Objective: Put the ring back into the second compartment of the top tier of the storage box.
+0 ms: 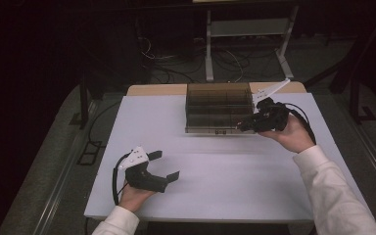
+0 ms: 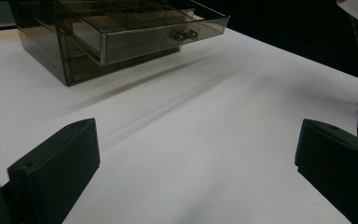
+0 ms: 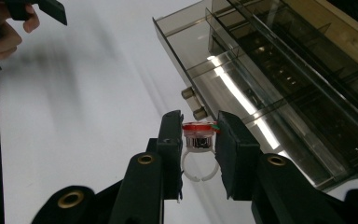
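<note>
A smoky clear drawer box (image 1: 219, 107) stands at the back middle of the white table (image 1: 210, 186), its top drawer (image 2: 140, 32) pulled out and split into compartments. My right gripper (image 3: 199, 135) is shut on a small ring with a red top and a white band (image 3: 198, 140), held just in front of the drawer's two knobs (image 3: 193, 103). In the high view the right gripper (image 1: 247, 125) sits at the box's front right corner. Near the front left, my left gripper (image 1: 164, 165) rests open above the bare tabletop, with nothing between its fingers (image 2: 56, 172).
A wooden strip (image 1: 156, 89) edges the table behind the box. Beyond it are a metal stand (image 1: 247, 29) and cables on a dark floor. The box's lower drawer (image 2: 116, 60) is pushed in.
</note>
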